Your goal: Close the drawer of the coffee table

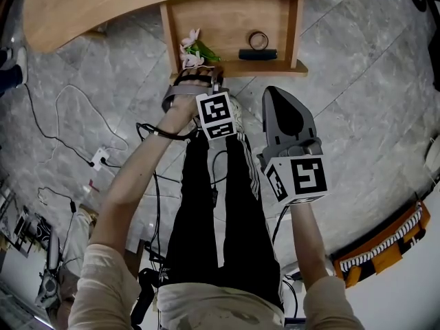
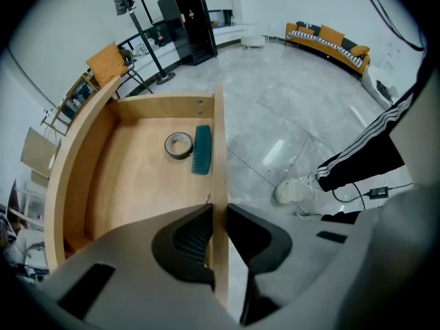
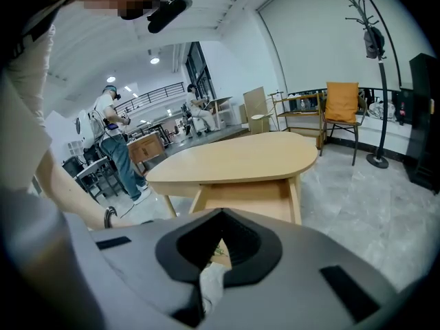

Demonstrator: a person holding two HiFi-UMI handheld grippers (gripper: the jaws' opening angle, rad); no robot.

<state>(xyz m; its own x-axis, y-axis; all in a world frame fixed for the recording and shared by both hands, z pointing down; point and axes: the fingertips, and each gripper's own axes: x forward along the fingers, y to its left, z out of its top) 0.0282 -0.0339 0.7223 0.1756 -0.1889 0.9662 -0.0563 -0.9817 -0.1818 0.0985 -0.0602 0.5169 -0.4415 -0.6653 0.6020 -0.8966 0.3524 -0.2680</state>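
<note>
The wooden coffee table (image 1: pixel 103 5) has its drawer (image 1: pixel 227 26) pulled out toward me. Inside lie a tape roll (image 1: pixel 258 40), a dark comb (image 1: pixel 258 53) and a pink and green toy (image 1: pixel 196 50). My left gripper (image 1: pixel 196 74) points steeply down at the drawer's near left corner. In the left gripper view its jaws (image 2: pixel 218 236) straddle the drawer's front panel (image 2: pixel 220 157) with both pads against the wood; the tape roll (image 2: pixel 179 145) and comb (image 2: pixel 202 150) lie beyond. My right gripper (image 1: pixel 271 91) hovers in front of the drawer, shut and empty, facing the table (image 3: pixel 240 160).
Cables (image 1: pixel 62 143) and a power strip (image 1: pixel 101 158) lie on the grey tiled floor to the left. My legs stand just before the drawer. An orange sofa (image 1: pixel 385 246) is at the right. A coat stand (image 2: pixel 141 33), a black cabinet (image 2: pixel 189 26) and people (image 3: pixel 113 143) are farther off.
</note>
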